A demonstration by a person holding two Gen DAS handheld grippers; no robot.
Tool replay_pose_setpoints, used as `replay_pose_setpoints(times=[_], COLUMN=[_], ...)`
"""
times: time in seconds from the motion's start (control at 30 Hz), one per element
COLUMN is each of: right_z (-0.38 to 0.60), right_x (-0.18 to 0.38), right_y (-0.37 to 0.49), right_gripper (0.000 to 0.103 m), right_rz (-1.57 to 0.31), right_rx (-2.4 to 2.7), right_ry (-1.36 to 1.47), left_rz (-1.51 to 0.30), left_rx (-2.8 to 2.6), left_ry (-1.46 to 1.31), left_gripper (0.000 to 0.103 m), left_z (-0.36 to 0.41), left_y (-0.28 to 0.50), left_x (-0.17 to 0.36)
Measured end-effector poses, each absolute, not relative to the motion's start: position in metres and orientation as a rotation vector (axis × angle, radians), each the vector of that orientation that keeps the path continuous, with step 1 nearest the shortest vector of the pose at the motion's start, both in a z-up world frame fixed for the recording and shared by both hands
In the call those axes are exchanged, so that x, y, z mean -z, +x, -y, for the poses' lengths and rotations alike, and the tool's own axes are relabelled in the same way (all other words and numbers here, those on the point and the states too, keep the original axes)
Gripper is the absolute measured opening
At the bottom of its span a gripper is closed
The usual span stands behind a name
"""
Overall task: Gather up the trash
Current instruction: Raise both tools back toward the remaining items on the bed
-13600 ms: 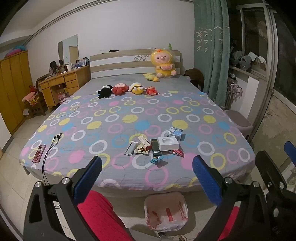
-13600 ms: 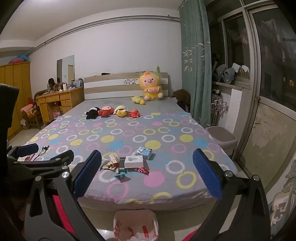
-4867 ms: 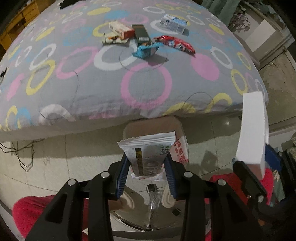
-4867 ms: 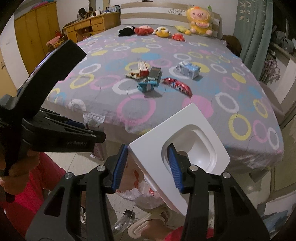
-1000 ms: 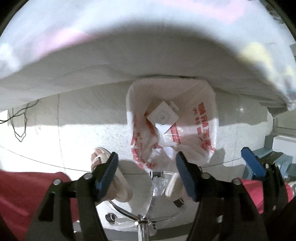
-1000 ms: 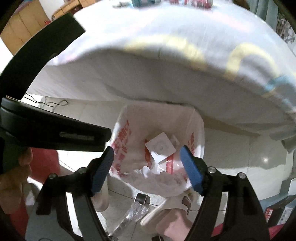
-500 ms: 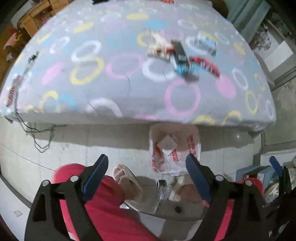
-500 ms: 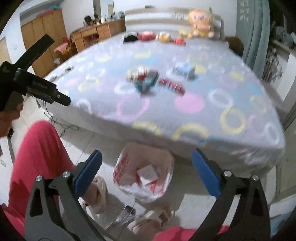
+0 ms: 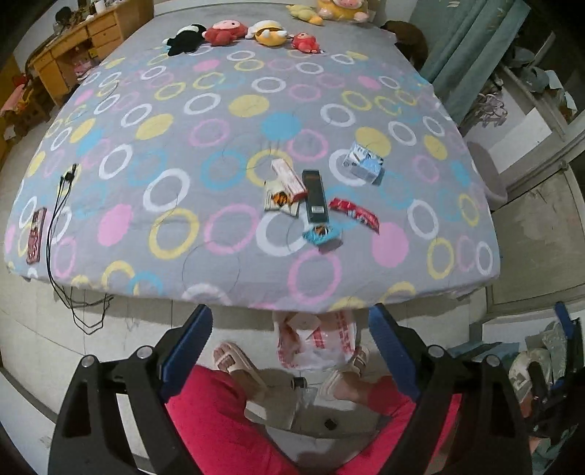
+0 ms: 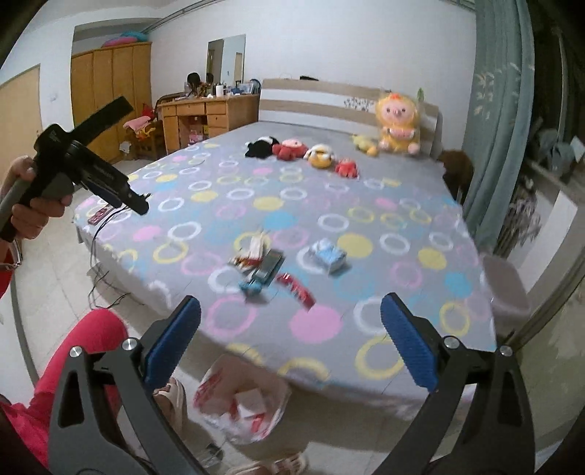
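Between pickups: both grippers' jaws spread, empty; next, reach for red wrapper [image 9: 354, 213] at frame centre on bed [image 9: 219, 153].

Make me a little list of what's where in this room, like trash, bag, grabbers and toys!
place: bed with a circle-pattern sheet
trash on the bed: white and blue box, dark box, red wrapper, blue wrapper, red and white box
trash bag: on the floor at the bed's foot, white trash inside
left gripper: open, empty
right gripper: open, empty
plush toys: by the headboard
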State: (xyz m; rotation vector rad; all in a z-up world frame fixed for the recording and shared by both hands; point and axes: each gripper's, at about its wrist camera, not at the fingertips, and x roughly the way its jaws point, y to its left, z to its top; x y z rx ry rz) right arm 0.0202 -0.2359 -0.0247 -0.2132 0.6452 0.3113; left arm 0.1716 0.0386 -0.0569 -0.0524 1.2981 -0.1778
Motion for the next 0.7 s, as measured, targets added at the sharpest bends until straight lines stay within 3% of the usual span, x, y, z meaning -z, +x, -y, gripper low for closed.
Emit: replay_pose_setpoints(times=[0.37,0.7], right_z=[0.236,0.212], right_x=[0.038,0.112], right_y=[0.151,0.252], right_gripper=[0.096,0.096], right_rz=[-0.67,-0.779], right_rx=[-0.338,-0.393], right_ry=[-0.279,-0.367], left_rz=[-1.369,-1.399], left_rx=[0.149,0.08], left_ry=[-0.076,-0.146], left_gripper=[0.085,0.085], left_z=[-0.001,0.004], left_y=[0.301,0.386], left_x=[0.114,0.189])
